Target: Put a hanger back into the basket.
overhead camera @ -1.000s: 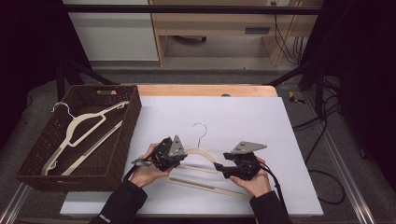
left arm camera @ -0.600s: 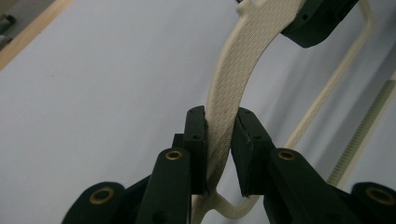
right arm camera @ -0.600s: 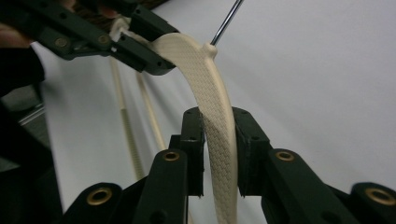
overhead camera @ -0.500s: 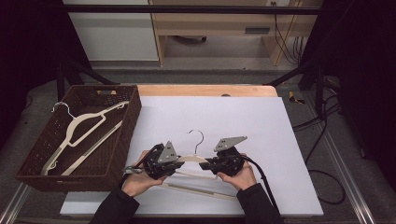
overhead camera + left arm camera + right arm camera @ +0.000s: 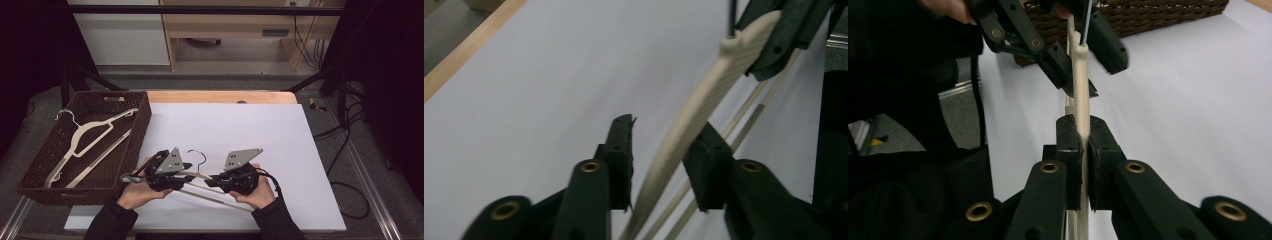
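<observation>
A: Two grippers share one cream hanger [image 5: 200, 179] in the high view. It hangs just above the white counter [image 5: 280, 150] at the near edge, between the left gripper [image 5: 186, 176] and the right gripper [image 5: 214, 179], with the wicker basket [image 5: 141, 131] to the left already holding a second hanger [image 5: 85, 137].

B: And the left gripper view?

A: Its fingers [image 5: 621, 150] have just been opening. They stand spread, the hanger's arm [image 5: 689, 125] passing between them, one pad touching it at most, so no real pinch.

B: The right gripper view?

A: Those fingers [image 5: 1070, 145] have just been closing and are pressed tight on the hanger's arm [image 5: 1080, 100], pinching it.

B: So which step?

A: I judge a handover of grip mid-carry. Next, the right must carry the hanger left over the basket rim, keeping the hook clear of the weave.
</observation>
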The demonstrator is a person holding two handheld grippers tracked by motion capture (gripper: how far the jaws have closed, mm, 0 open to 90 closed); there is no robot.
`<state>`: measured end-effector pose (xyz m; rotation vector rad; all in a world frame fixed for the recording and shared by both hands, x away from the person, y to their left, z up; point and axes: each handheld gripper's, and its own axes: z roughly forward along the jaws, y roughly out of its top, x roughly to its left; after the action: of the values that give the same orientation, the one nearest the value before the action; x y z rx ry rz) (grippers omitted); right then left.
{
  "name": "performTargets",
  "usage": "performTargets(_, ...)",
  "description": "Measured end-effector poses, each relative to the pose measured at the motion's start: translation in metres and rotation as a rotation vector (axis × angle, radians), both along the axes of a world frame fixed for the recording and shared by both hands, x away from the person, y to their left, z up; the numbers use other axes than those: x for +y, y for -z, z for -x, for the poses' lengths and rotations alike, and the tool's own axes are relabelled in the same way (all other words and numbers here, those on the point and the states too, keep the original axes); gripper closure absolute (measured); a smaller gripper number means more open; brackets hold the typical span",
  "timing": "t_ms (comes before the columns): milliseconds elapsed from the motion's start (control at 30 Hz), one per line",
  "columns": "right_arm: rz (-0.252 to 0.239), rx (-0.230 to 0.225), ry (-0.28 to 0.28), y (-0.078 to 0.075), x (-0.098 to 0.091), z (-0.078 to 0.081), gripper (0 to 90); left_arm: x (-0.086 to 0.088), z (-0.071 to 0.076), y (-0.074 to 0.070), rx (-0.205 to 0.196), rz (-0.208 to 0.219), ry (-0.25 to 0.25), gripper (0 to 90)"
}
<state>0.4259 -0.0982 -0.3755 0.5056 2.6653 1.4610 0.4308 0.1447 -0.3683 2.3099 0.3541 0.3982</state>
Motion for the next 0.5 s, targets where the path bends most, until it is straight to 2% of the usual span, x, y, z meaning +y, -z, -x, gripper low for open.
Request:
performTargets(167, 0.003, -0.002, 0.006, -0.001, 0.0, -0.003, 83.5, 0.002, 0.003, -0.001, 0.018, -0.016, 0.003, 72.3)
performTargets(267, 0.002, -0.061, 0.063, -0.001, 0.0, -0.004, 73.2, 0.001, 0.006, 0.0, 0.049, -0.012, 0.011, 78.3)
performTargets(367, -0.021, -0.08, 0.1, -0.002, -0.001, -0.005, 63.4, -0.001, 0.01, -0.001, 0.053, -0.006, 0.009, 81.6)
performTargets(400, -0.03, -0.094, 0.11, -0.002, -0.001, -0.005, 60.0, -0.002, 0.011, -0.001, 0.062, 0.007, 0.008, 82.9)
performTargets(433, -0.034, -0.113, 0.121, -0.003, -0.001, -0.004, 56.4, -0.001, 0.011, -0.001, 0.065, 0.002, 0.014, 84.2)
performTargets(500, -0.033, -0.153, 0.144, -0.003, -0.002, -0.004, 52.2, -0.003, 0.012, 0.0, 0.089, 0.039, 0.001, 85.6)
